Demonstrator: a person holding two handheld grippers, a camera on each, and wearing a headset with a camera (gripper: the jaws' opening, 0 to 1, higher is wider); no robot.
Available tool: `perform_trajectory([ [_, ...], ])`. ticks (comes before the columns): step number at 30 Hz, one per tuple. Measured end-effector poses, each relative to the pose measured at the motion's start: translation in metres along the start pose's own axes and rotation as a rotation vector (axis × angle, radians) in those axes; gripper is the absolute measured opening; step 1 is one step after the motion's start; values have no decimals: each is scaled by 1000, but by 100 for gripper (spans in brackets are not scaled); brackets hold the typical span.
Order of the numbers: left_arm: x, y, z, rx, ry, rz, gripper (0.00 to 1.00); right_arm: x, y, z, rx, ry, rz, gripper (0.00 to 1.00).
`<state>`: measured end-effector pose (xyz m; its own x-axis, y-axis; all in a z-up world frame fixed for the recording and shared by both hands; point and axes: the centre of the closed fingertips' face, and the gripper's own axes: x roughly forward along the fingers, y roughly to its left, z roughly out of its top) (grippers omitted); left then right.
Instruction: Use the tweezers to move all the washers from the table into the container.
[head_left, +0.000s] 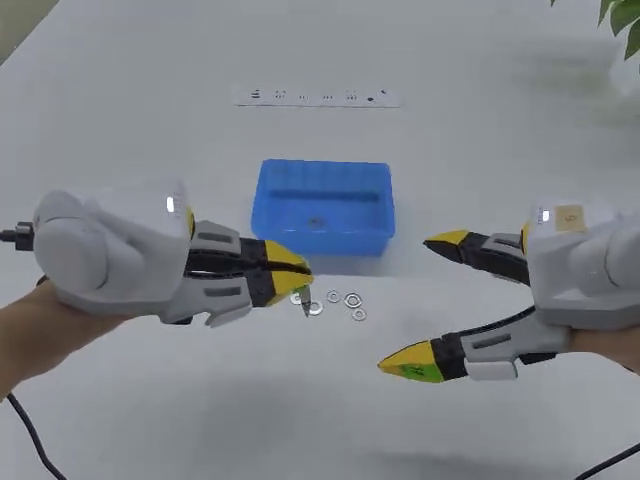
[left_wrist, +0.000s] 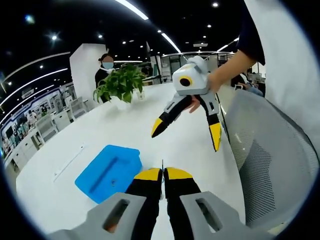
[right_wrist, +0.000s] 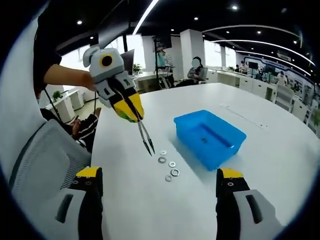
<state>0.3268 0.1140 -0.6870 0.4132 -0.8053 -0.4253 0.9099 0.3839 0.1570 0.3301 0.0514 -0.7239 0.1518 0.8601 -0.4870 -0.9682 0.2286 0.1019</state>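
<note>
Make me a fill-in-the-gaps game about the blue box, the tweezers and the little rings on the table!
1. The container is the colour ____.
2. The left gripper holds the tweezers with its jaws ____.
3. The right gripper holds nothing, and its jaws are wide ____.
4. The washers lie near the tweezers' tips on the white ____.

Missing words: blue, shut, open, table.
</note>
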Motion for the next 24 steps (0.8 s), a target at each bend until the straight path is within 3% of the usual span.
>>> perform_trajectory([
  [6,6,2,-7,22,9,-15,5,4,6,-4,63,-21,12,100],
  [24,15,3,-7,13,-17,-46,5,6,2,-6,147,-62,17,100],
])
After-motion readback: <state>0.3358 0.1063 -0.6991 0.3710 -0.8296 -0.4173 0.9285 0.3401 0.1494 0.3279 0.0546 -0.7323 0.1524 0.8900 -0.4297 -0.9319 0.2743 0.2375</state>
